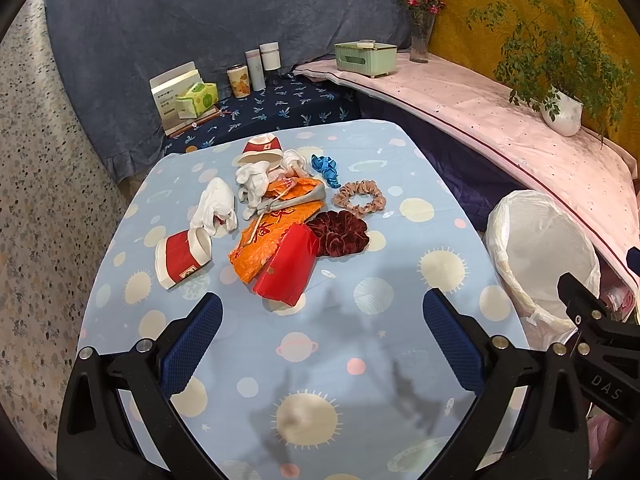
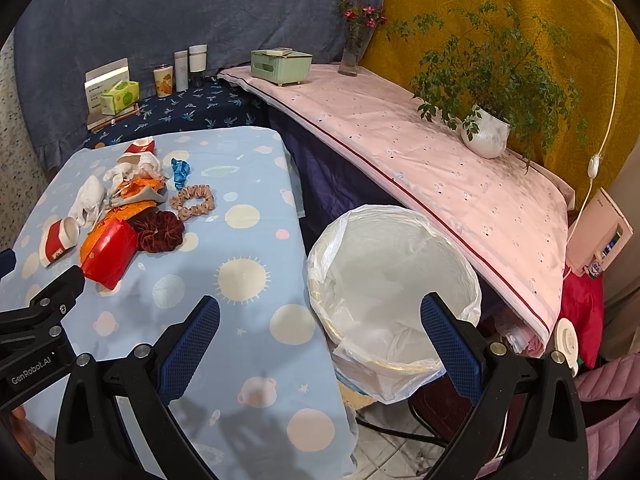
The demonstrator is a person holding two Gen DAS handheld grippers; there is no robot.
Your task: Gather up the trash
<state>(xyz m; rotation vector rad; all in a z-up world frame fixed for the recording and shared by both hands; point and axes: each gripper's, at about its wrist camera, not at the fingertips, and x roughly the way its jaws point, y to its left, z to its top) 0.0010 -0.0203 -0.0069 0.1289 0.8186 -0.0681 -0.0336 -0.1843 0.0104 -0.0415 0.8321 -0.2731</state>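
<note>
A pile of trash lies on the blue planet-print table: a red packet, an orange wrapper, two red-and-white paper cups on their sides, and crumpled white tissues. Two scrunchies and a blue ribbon lie beside it. A bin with a white liner stands right of the table. My left gripper is open and empty, just short of the red packet. My right gripper is open and empty, over the table's right edge and the bin rim.
Behind the table a dark blue shelf holds a tissue pack, a box and jars. A pink-covered ledge carries a green box, a flower vase and a potted plant.
</note>
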